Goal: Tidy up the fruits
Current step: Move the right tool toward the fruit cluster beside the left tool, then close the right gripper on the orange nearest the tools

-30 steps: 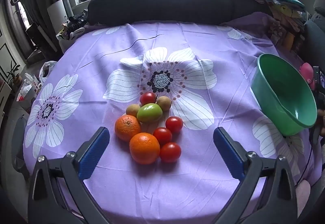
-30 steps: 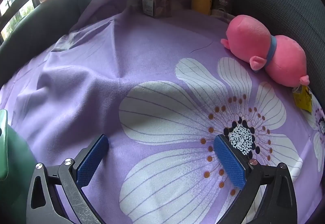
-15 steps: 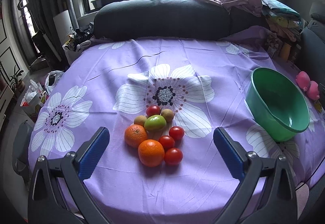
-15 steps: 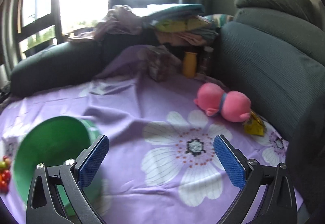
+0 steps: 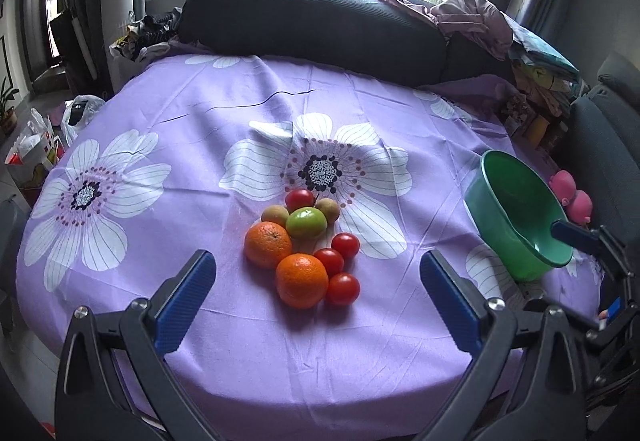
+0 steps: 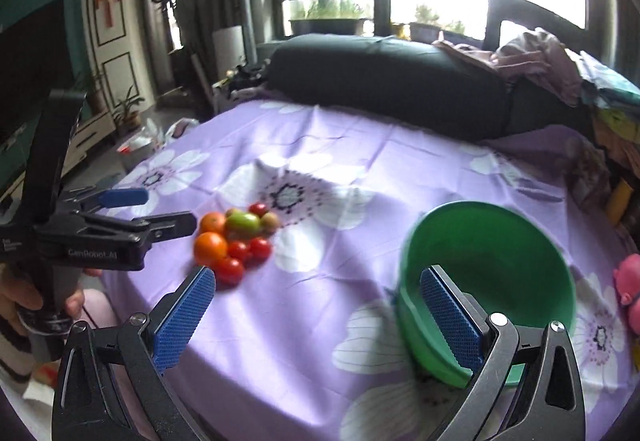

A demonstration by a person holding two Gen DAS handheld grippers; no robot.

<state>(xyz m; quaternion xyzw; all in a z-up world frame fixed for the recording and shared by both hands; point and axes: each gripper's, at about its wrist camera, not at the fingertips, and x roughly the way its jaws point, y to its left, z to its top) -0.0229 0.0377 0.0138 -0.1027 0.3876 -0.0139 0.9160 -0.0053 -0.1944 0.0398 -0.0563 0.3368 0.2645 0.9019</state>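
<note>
Hovering: left tool (image 5: pixel 318 281) and right tool (image 6: pixel 318 305) both spread apart, empty; fruit pile (image 5: pixel 304 245) beside green bowl (image 5: pixel 516 217).

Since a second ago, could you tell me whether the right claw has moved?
Yes: the right claw swung left, away from the pink toy, toward the fruit.

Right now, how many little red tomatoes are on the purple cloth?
4. One sits at the far end of the fruit pile, behind the green fruit. Three line up right of the near orange. Others could hide underneath.
</note>
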